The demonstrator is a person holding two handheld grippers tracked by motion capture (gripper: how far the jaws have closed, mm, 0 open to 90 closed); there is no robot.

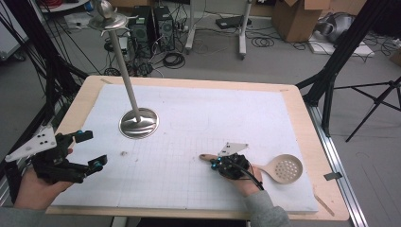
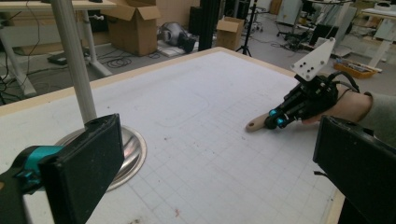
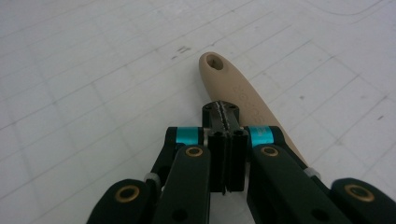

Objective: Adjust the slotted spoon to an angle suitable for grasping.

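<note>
A beige slotted spoon [image 1: 285, 169] lies flat on the white gridded mat [image 1: 189, 118] at the front right, its handle [image 3: 233, 84] pointing left with a hole at the tip. My right gripper [image 1: 215, 163] hovers low over that handle, jaws pressed together with nothing between them [image 3: 225, 112]. The left gripper view shows it too, beside the handle end [image 2: 256, 124], as the right gripper [image 2: 275, 122]. My left gripper [image 1: 93, 149] is held at the front left edge of the mat, jaws wide apart and empty [image 2: 219, 168].
A metal stand [image 1: 138, 123] with a round base and a tall tilted pole [image 2: 74, 60] stands at the mat's left centre, just beyond my left gripper. The wooden table rim [image 1: 326, 156] frames the mat. Boxes, cables and tripods lie on the floor beyond.
</note>
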